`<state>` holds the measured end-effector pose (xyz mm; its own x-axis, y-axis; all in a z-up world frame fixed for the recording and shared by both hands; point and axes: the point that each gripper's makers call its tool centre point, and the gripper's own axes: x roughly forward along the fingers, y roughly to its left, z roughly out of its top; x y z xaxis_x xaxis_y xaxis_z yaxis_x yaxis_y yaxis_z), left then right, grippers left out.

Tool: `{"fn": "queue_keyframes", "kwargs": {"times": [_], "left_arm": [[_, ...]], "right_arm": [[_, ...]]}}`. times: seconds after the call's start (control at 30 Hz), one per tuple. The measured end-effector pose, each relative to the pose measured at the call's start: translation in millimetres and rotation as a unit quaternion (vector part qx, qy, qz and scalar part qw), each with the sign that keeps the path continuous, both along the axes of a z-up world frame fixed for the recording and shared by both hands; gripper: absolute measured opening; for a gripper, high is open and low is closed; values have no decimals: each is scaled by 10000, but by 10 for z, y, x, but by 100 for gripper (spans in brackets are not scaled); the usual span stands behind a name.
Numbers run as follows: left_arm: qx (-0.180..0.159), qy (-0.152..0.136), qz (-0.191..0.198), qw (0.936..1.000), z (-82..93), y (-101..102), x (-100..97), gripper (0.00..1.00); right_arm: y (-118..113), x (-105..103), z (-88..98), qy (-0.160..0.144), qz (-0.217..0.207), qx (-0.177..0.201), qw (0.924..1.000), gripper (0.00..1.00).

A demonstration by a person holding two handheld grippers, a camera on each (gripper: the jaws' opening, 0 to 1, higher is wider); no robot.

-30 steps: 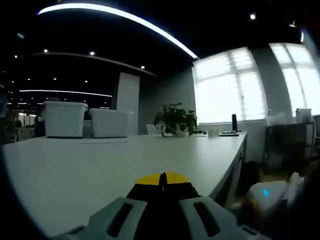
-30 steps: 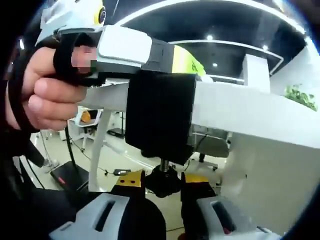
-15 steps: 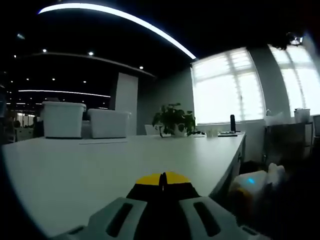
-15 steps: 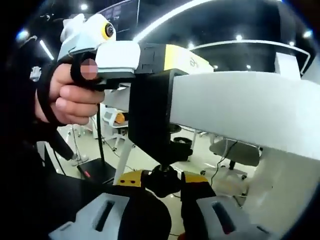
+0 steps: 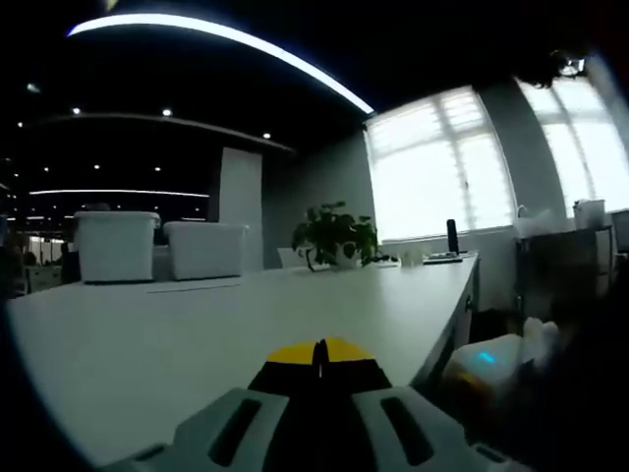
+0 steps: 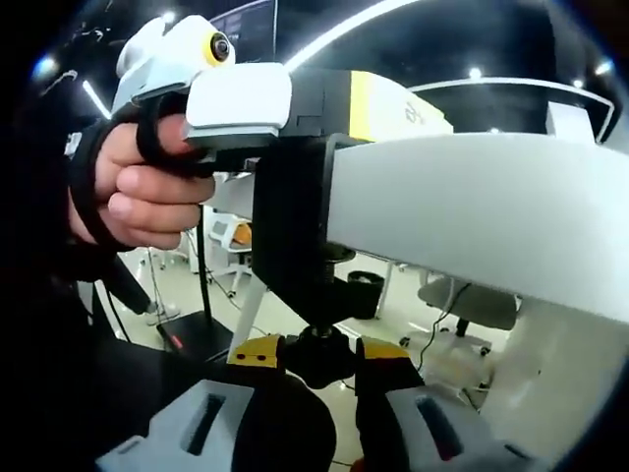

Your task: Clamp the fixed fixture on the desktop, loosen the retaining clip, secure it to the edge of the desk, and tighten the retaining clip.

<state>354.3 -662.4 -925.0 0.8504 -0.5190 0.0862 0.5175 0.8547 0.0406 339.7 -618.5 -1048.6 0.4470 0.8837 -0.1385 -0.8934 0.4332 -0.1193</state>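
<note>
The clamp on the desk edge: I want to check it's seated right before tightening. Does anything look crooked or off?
Nothing stands out. The black clamp sits square against the desk edge, its screw knob hangs below between the right gripper jaws, and the left gripper holds it from above.

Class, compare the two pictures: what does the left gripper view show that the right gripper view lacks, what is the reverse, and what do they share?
Left gripper view: a potted plant, two white bins and bright windows beyond the tabletop. Right gripper view: a black fixture on the desk edge, its screw knob between the jaws of the right claw, and a hand. Shared: the white desk and the left claw.
</note>
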Motion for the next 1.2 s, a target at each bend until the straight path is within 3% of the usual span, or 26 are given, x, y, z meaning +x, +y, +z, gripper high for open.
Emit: {"fn": "queue_keyframes", "kwargs": {"times": [0.17, 0.23, 0.27, 0.3, 0.37, 0.4, 0.5, 0.6, 0.63, 0.77, 0.83, 0.87, 1.0, 1.1, 1.2], "left_arm": [[-111, 17, 14, 9999, 11, 13, 22, 1], [-126, 0, 16, 9999, 11, 14, 23, 1], [-140, -13, 15, 9999, 15, 19, 29, 1], [-153, -26, 14, 9999, 14, 18, 27, 1], [-173, -46, 18, 9998, 18, 21, 33, 1], [-187, -63, 16, 9998, 21, 23, 37, 1], [-238, -132, -2, 9996, 26, 29, 36, 1], [-259, -177, -27, 9995, 31, 30, 38, 1], [-266, -184, -39, 9995, 33, 25, 29, 1], [-255, -196, -42, 9995, 30, 21, 22, 1], [-257, -195, -44, 9995, 31, 19, 14, 1], [-254, -191, -46, 9995, 31, 19, 14, 1], [-238, -174, -37, 9996, 35, 20, 9, 1], [-233, -179, 3, 9996, 35, 30, 6, 1], [-226, -159, 39, 9996, 32, 38, 5, 1]], "right_arm": [[-20, -16, 6, 3, -80, -21, 10000, 26], [-94, 37, 29, 51, -534, 73, 9985, 31], [-141, 65, 80, 193, -903, 385, 9950, 38], [-163, 27, 79, 244, -1049, 439, 9932, 44], [-231, -18, 34, 325, -1606, 434, 9855, 59], [-259, -40, -2, 305, -1970, 359, 9793, 62], [-334, -60, 54, 297, -2856, 500, 9566, 57], [-369, -17, 73, 230, -3442, 533, 9371, 46], [-309, -29, 54, 368, -3446, 569, 9363, 44], [-174, -92, 24, 353, -3406, 371, 9388, 40], [-173, -92, 40, 315, -3455, 357, 9372, 28], [-219, -69, 40, 295, -3596, 311, 9321, 23], [-283, -47, 44, 261, -3552, 273, 9340, 23], [-274, -39, 60, 261, -3304, 209, 9432, 23], [-234, -66, 63, 112, -2702, 49, 9627, 22]]}}
